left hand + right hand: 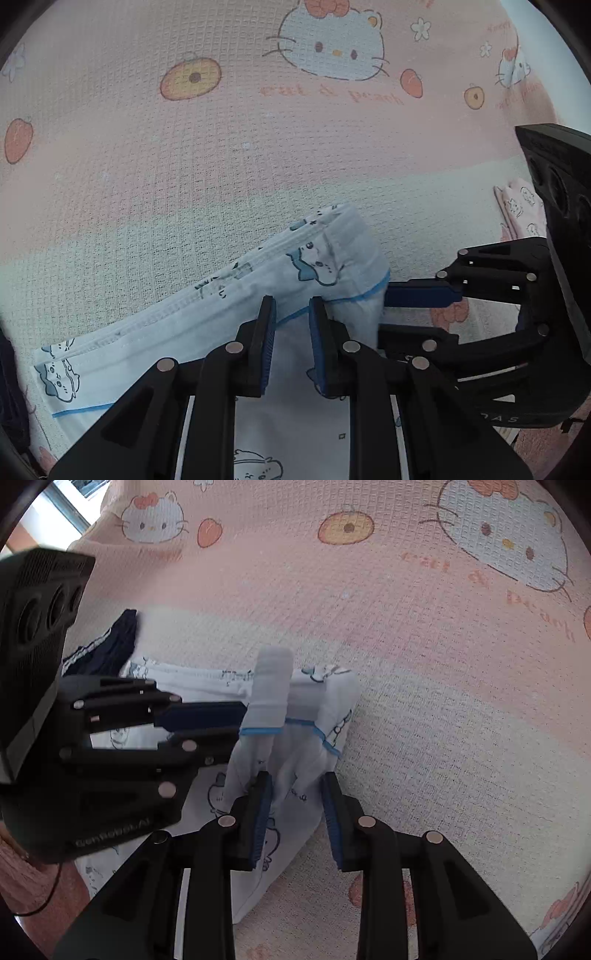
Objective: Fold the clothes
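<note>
A white garment (229,295) with blue cartoon prints and blue trim lies partly folded on a pink cat-print bedsheet (166,147). In the left wrist view my left gripper (291,314) is shut on the folded edge, with cloth running between its blue pads. Close on its right, my right gripper (384,314) points in from the side, shut on a bunched corner of the same cloth. In the right wrist view my right gripper (295,786) pinches gathered folds of the garment (317,698). My left gripper (238,729) comes in from the left and holds a raised fold.
A dark navy garment (110,646) with white stripes lies just behind the white one. A folded pink cat-print cloth (521,214) sits at the right. The bedsheet (443,701) stretches far and right. A window (62,502) shows at the top left.
</note>
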